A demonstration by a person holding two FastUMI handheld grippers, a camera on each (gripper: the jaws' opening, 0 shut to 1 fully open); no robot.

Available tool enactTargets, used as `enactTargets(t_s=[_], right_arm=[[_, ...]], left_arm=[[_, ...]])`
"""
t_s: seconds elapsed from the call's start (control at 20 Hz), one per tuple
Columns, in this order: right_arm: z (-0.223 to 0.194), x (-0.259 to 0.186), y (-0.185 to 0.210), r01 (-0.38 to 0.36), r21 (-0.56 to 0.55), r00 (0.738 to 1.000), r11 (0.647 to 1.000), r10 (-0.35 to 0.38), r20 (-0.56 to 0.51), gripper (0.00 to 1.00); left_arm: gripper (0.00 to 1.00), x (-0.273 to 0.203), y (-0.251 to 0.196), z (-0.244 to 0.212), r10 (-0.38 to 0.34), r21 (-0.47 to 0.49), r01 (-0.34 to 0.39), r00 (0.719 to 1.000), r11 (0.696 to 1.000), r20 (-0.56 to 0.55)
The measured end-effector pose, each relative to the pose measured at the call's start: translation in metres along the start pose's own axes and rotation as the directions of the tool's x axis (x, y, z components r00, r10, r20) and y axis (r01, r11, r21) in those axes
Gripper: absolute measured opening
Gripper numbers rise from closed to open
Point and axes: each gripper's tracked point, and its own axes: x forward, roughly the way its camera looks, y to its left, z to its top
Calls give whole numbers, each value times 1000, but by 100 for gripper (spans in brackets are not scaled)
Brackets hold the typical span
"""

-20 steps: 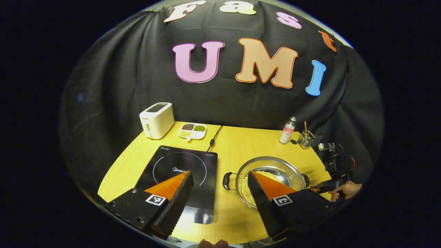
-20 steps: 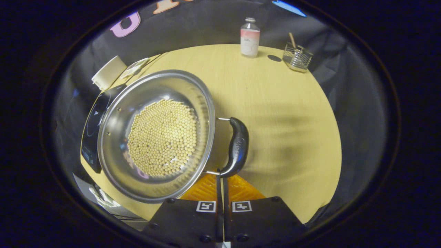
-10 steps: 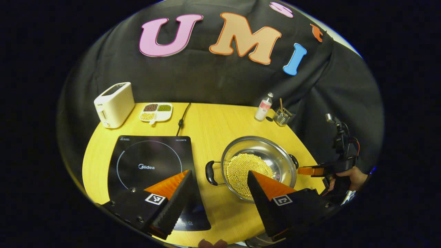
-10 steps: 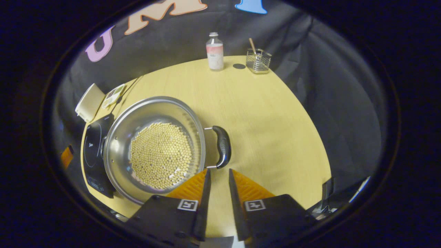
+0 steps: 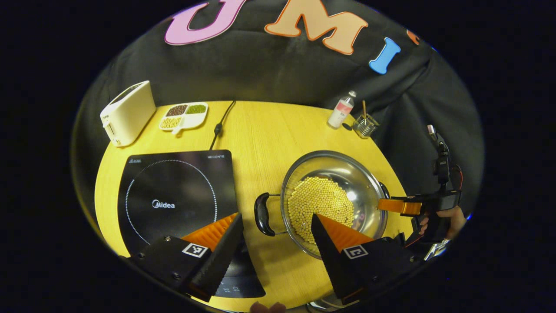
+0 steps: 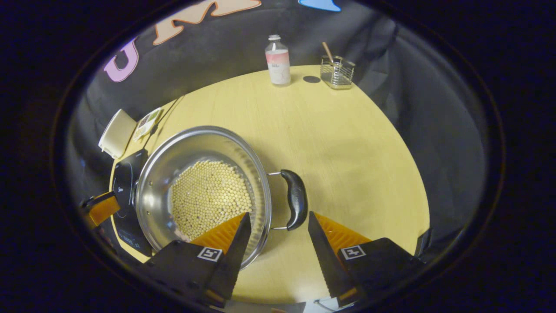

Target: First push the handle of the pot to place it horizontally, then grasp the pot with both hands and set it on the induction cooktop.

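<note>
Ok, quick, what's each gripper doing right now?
Left gripper: open, holding nothing, near the pot.
Right gripper: open, empty, jaws either side of the pot's handle.

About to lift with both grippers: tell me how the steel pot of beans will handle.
The shiny steel two-handled pot looks rigid and probably slippery on its wall, so the black handles seem safer. The loose yellow beans likely add weight and would slide if it tilts.

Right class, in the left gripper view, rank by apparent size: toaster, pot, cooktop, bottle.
1. Cooktop
2. Pot, though it sits nearer the camera than the toaster
3. Toaster
4. Bottle, farthest away, so its smallness is partly distance
</note>
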Motion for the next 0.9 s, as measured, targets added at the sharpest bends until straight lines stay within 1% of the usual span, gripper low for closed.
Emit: enactTargets(t_s=[0.3,0.4,0.45,0.5,0.55,0.6,0.65,0.7,0.75,0.8,0.85,0.9], right_arm=[[-1,31,-4,-45,-36,997,998,42,-69,77],[2,40,-5,-58,-30,995,998,56,-86,75],[4,43,-6,-66,-19,994,998,64,-91,76],[5,46,-4,-89,-1,991,996,88,-98,78],[4,50,1,-114,19,987,993,115,-109,78],[6,51,1,-112,17,987,994,113,-116,66],[7,54,2,-114,6,986,993,114,-121,63],[5,57,3,-116,-4,985,993,115,-129,63],[6,58,4,-117,-13,984,993,114,-135,69],[7,59,3,-118,-14,984,993,115,-134,63],[9,59,4,-125,-11,984,992,122,-131,63],[8,60,4,-132,-3,982,991,130,-135,60]], left_arm=[[96,38,8,-12,59,-4,-60,993,998,-104],[96,49,8,-14,67,-4,-68,989,998,-135],[95,54,8,-16,72,-1,-73,986,997,-150],[94,58,9,-17,79,2,-80,983,997,-166],[94,63,9,-19,83,2,-85,980,996,-181],[92,68,9,-22,87,-3,-90,977,996,-195],[91,72,9,-24,91,-8,-95,973,995,-211],[90,75,9,-26,92,-12,-97,971,995,-222],[90,79,9,-28,94,-12,-100,967,995,-235],[88,81,8,-29,95,-10,-101,965,995,-244],[87,84,8,-29,96,-6,-100,965,995,-244],[90,85,8,-30,99,-1,-102,963,995,-249]])
